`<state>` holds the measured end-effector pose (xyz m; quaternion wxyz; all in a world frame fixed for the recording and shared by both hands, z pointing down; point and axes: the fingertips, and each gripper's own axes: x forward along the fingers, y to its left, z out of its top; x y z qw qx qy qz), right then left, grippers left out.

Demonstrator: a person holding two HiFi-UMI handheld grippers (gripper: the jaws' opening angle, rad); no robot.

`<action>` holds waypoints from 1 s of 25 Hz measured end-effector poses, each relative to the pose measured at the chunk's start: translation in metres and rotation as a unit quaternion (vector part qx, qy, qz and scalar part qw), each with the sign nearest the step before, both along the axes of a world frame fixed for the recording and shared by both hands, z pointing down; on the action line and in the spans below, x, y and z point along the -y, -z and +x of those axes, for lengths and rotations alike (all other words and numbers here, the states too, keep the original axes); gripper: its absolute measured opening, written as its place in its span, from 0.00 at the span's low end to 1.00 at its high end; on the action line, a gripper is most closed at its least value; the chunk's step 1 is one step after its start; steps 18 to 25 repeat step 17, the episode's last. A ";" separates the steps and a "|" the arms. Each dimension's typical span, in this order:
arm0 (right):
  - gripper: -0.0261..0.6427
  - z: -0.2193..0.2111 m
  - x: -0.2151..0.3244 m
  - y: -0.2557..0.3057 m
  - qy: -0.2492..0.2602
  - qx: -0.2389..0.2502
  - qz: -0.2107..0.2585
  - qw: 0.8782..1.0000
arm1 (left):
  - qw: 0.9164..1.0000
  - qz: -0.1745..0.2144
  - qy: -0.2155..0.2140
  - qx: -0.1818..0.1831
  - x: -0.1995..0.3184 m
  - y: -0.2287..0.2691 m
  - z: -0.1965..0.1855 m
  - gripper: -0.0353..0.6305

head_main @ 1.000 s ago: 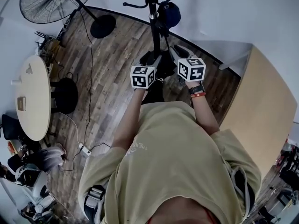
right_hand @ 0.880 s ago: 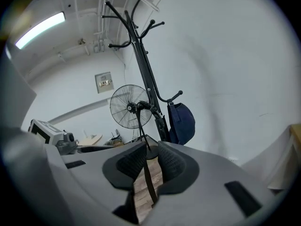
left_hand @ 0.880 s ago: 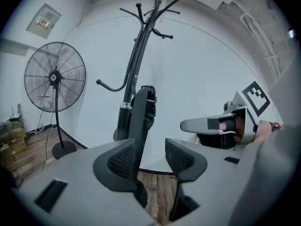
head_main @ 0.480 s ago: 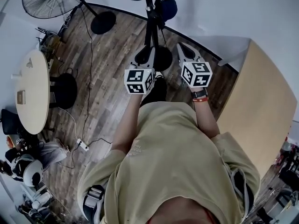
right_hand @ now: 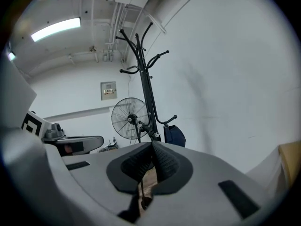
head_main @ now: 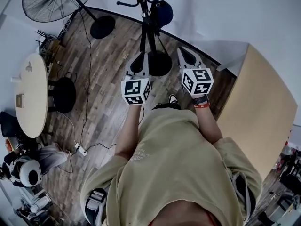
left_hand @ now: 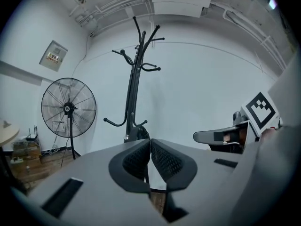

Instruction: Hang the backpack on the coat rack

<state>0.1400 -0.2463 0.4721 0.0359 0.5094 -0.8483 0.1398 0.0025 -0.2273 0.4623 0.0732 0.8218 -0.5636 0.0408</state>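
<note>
1. Change from a second ago: jaws of left grey hand-held gripper point(left_hand: 150, 145) and right grey hand-held gripper point(right_hand: 152, 149), spread wide then, now pressed together pad to pad, empty.
2. Both lifted higher than before, side by side, pointing nearly level toward tall black metal coat rack point(head_main: 144, 18) at far centre.
3. Dark blue fabric backpack point(head_main: 163, 12) unmoved: hanging on a low hook at right side of the rack, clear of brown wood-plank floor point(head_main: 108, 55), well apart from both grippers.
4. Long axis up and down, top at the hook, bottom toward the floor.
5. Black pedestal fan point(head_main: 51, 1) at far left of the rack, in same place as before.
</note>
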 end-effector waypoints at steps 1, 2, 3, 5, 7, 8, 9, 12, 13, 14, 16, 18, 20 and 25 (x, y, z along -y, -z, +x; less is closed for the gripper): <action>0.06 0.004 0.002 0.001 0.001 -0.001 0.000 1.000 | 1.000 0.001 0.005 0.000 0.001 0.001 0.002 0.10; 0.06 0.007 0.004 0.001 0.001 -0.001 0.000 1.000 | 1.000 0.001 0.010 -0.002 0.003 0.001 0.004 0.10; 0.06 0.010 0.006 0.001 -0.001 0.000 -0.001 1.000 | 1.000 -0.002 0.011 -0.005 0.005 -0.001 0.006 0.10; 0.06 0.012 0.007 -0.002 -0.006 0.004 -0.002 1.000 | 1.000 -0.008 0.008 -0.006 0.005 -0.006 0.008 0.10; 0.06 0.006 0.004 -0.003 -0.010 0.007 -0.002 1.000 | 1.000 -0.011 0.004 -0.006 0.001 -0.009 0.003 0.10; 0.06 0.001 0.002 -0.004 -0.011 0.009 -0.003 1.000 | 1.000 -0.012 0.003 -0.007 -0.001 -0.010 -0.002 0.10; 0.06 -0.003 0.001 -0.006 -0.010 0.011 -0.003 1.000 | 1.000 -0.013 0.004 -0.006 -0.003 -0.010 -0.007 0.10; 0.06 -0.014 0.000 -0.010 -0.009 0.017 -0.008 1.000 | 1.000 -0.016 0.006 0.000 -0.007 -0.015 -0.020 0.10; 0.06 -0.016 0.001 -0.012 -0.011 0.019 -0.010 1.000 | 1.000 -0.018 0.005 0.000 -0.008 -0.017 -0.023 0.10; 0.06 -0.017 0.001 -0.014 -0.013 0.021 -0.011 1.000 | 1.000 -0.021 0.003 -0.001 -0.009 -0.020 -0.025 0.10; 0.06 -0.021 -0.001 -0.018 -0.017 0.026 -0.014 0.999 | 1.000 -0.026 -0.003 -0.006 -0.015 -0.025 -0.031 0.10; 0.06 -0.023 -0.002 -0.020 -0.018 0.028 -0.016 0.999 | 1.000 -0.028 -0.006 -0.010 -0.018 -0.027 -0.034 0.09; 0.06 -0.023 -0.002 -0.020 -0.018 0.028 -0.016 0.999 | 1.000 -0.028 -0.006 -0.010 -0.018 -0.027 -0.034 0.09; 0.06 -0.023 -0.002 -0.020 -0.018 0.028 -0.016 0.999 | 1.000 -0.028 -0.006 -0.010 -0.018 -0.027 -0.034 0.09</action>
